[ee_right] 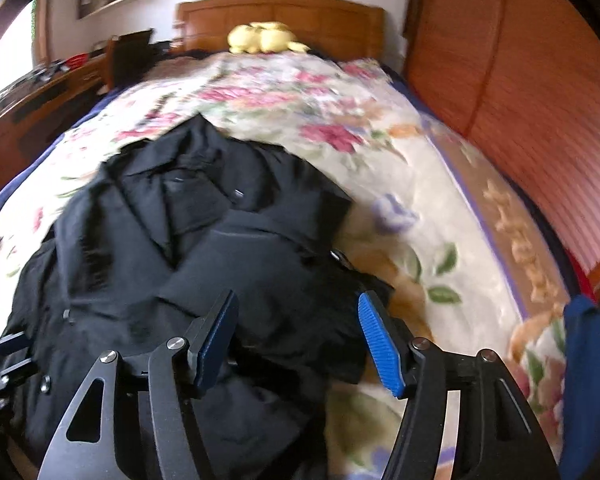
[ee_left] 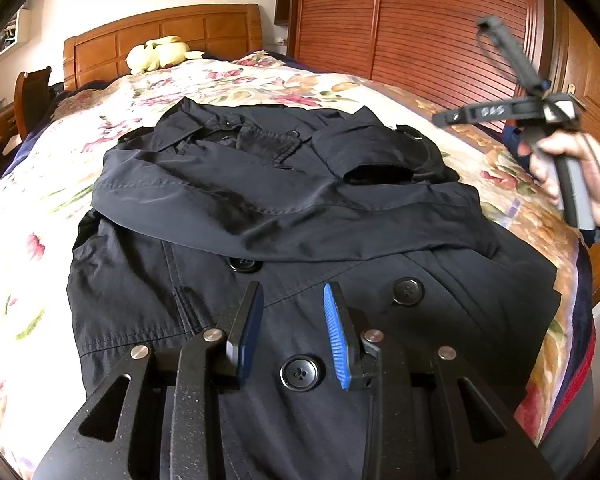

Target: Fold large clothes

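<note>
A large black double-breasted coat (ee_left: 284, 216) lies on the flowered bedspread (ee_left: 260, 80), its sleeves folded across the chest. My left gripper (ee_left: 294, 300) is open and empty, hovering over the coat's lower front among the big buttons (ee_left: 300, 372). My right gripper (ee_right: 298, 316) is open and empty above the coat's (ee_right: 188, 248) right edge. In the left wrist view the right gripper's body (ee_left: 540, 108) is held in a hand, raised at the right of the coat. The right view is blurred.
A yellow plush toy (ee_left: 160, 54) lies by the wooden headboard (ee_left: 172, 36). A slatted wooden wardrobe (ee_left: 420, 20) runs along the bed's right side. A desk with clutter (ee_right: 40, 92) stands at the left. The bed's right edge (ee_right: 540, 280) is close.
</note>
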Motion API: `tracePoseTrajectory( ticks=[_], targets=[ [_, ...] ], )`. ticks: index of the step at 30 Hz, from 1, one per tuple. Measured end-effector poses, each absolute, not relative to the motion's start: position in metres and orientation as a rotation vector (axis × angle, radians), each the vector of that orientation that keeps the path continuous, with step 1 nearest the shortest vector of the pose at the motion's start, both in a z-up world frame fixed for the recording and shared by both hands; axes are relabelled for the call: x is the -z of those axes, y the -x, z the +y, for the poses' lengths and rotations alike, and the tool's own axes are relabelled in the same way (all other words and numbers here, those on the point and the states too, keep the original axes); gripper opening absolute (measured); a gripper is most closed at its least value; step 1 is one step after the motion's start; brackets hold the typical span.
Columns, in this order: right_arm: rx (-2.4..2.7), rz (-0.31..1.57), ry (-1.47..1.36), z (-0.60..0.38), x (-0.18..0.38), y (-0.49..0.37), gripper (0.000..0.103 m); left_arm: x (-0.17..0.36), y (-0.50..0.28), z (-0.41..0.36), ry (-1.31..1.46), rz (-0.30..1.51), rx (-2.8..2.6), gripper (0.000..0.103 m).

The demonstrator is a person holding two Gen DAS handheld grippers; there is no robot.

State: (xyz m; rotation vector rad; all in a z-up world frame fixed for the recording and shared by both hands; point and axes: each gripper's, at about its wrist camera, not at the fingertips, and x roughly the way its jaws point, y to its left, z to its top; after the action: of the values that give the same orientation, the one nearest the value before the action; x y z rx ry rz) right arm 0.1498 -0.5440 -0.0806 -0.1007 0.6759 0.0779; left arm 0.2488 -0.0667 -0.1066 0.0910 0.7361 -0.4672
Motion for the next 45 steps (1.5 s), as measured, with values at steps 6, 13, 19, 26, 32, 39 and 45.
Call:
tracePoseTrajectory(
  ticks=[6,13,19,26,32,39,45],
  targets=[
    [-0.037,0.765,0.023,-0.562,0.111,-0.184,0.065,0.108,-0.247,-0.069,-0.098,0.737,0.477,0.032],
    [-0.025,0.856,-0.063,-0.569,0.139,-0.212,0.065,0.109,-0.248,-0.069,-0.095,0.742,0.479,0.032],
    [-0.009,0.87,-0.058,-0.569,0.158,-0.222,0.07,0.109,-0.248,-0.07,-0.096,0.747,0.479,0.032],
    [-0.03,0.845,-0.124,-0.576,0.171,-0.221,0.072,0.111,-0.249,-0.071,-0.099,0.75,0.479,0.032],
    [-0.114,0.82,0.001,-0.558,0.153,-0.21,0.017,0.11,-0.249,-0.071,-0.099,0.745,0.481,0.032],
    [-0.137,0.594,0.087,-0.53,0.074,-0.177,0.011,0.105,-0.244,-0.066,-0.103,0.729,0.478,0.032],
    [-0.294,0.464,0.17,-0.475,0.017,-0.131,0.011,0.098,-0.235,-0.042,-0.094,0.711,0.438,0.032]
  ],
)
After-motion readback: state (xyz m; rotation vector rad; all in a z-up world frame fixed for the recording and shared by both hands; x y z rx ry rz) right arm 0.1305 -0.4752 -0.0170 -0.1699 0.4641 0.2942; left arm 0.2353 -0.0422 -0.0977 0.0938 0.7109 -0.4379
